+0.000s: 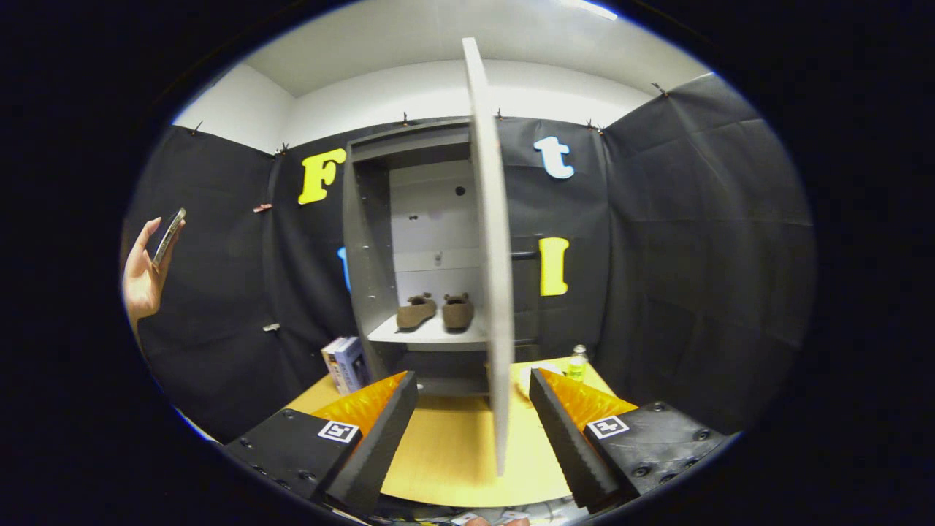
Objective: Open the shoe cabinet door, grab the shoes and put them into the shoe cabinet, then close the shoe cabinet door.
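Grey panels form the shoe cabinet point(372, 241), which stands upright on the wooden floor point(453, 446) against the booth wall. Cabinet door point(491, 256) is swung fully out, seen edge-on, its lower edge reaching between the fingers. Inside the cabinet, a pair of brown shoes point(436, 310) rests side by side on the middle shelf, toes pointing outward. Gripper point(473, 420) is spread wide with nothing held; both fingers sit short of the cabinet, one either side of the door's edge, not touching it. Left of the cabinet's base stands a small box point(345, 363). Right of the base stands a bottle point(578, 363). Well left of the cabinet, a hand point(142, 274) holds a phone point(169, 235).
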`<action>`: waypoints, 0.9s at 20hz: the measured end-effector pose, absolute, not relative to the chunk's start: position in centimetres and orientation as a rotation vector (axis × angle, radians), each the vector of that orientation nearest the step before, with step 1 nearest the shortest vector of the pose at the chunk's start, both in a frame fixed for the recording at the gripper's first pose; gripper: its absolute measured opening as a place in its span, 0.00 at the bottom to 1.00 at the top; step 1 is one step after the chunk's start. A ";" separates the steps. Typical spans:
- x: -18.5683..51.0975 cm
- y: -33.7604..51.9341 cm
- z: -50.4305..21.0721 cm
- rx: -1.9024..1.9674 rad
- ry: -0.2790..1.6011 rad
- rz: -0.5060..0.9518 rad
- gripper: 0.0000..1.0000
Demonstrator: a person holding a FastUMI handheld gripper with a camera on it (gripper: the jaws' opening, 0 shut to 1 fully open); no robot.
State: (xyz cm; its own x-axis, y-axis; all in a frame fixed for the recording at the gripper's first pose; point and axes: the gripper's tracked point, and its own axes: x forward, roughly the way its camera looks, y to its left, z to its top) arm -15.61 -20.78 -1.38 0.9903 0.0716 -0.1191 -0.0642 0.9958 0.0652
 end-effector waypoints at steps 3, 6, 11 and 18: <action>-15.0 -26.6 -0.4 0.066 0.104 -0.061 0.97; -12.5 -31.6 -0.8 0.057 0.111 -0.183 0.98; -7.0 -33.6 -1.0 0.082 0.112 -0.247 0.98; -2.6 -31.1 -1.4 0.119 0.120 -0.211 0.98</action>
State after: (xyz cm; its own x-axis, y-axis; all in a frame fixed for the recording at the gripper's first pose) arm -2.63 -31.11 -1.37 0.9707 -0.2014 -0.1308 0.2156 0.9708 0.1051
